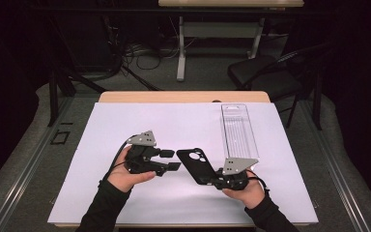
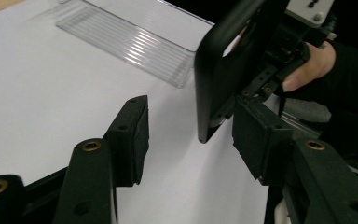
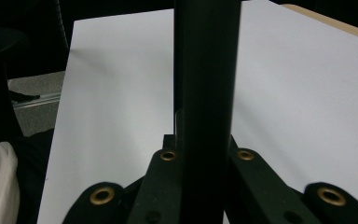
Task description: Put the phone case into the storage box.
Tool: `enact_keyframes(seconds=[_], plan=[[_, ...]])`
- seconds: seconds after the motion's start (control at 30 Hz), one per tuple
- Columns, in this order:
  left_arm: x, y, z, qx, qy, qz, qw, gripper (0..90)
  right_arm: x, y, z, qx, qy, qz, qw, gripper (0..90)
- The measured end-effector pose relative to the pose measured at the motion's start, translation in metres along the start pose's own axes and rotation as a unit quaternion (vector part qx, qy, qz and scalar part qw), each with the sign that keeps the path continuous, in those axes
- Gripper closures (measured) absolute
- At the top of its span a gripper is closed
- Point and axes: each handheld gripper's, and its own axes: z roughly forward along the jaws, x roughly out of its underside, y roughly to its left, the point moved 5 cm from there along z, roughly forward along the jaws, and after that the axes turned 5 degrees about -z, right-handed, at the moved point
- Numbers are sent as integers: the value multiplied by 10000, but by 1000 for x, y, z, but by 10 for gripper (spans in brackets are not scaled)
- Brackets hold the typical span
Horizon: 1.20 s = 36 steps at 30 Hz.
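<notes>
In the high view, the left gripper (image 1: 170, 160) sat left of centre in the frame, held in the person's left hand (image 1: 125, 174) above the white surface (image 1: 125, 125). Its 2 fingers (image 1: 166, 154) pointed right toward the black phone case (image 1: 196, 164) and stood partly open, gripping nothing. In the left gripper view the near edge of the phone case (image 2: 214, 79) hung in the gap between those fingers, closer to the finger on the right of the frame (image 2: 256, 140); whether it touched that finger I could not tell, and the other finger (image 2: 133, 135) was clearly apart from it.

At the centre of the high view the phone case tilted from the upper left down to the lower right, with its camera cut-out at the upper end. Its lower end was clamped by the right gripper (image 1: 218, 180), held in the right hand (image 1: 244, 191) at the lower right. In the right gripper view the fingers (image 3: 165, 182) pressed on both sides of the case (image 3: 207, 93), seen edge-on.

A clear plastic tray (image 1: 238, 130) lay on the surface at the upper right, just beyond the right gripper.
</notes>
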Motion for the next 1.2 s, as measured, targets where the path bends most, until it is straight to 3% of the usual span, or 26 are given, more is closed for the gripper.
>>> enact_keyframes(seconds=[0.07,0.17,0.27,0.37,0.53,0.8,1.2], plan=[[0,-2,2,73,0,46,10000,475,0,0,0,-16,-2,-15,10000,879],[0,-5,5,402,13,-4,9992,493,0,1,0,-29,-18,-37,10000,879],[0,-6,8,517,-7,-8,9987,494,0,1,0,-43,-16,-45,10000,879],[0,-5,10,486,-54,-10,9988,497,0,3,1,-103,-28,-94,9999,878],[1,-5,15,622,-91,-108,9980,509,0,5,3,-165,-39,-108,9998,878],[3,-6,22,580,-64,23,9983,553,0,7,5,-217,-49,-127,9997,877],[5,-9,28,671,26,-23,9977,595,0,8,7,-257,-33,-134,9996,877]])
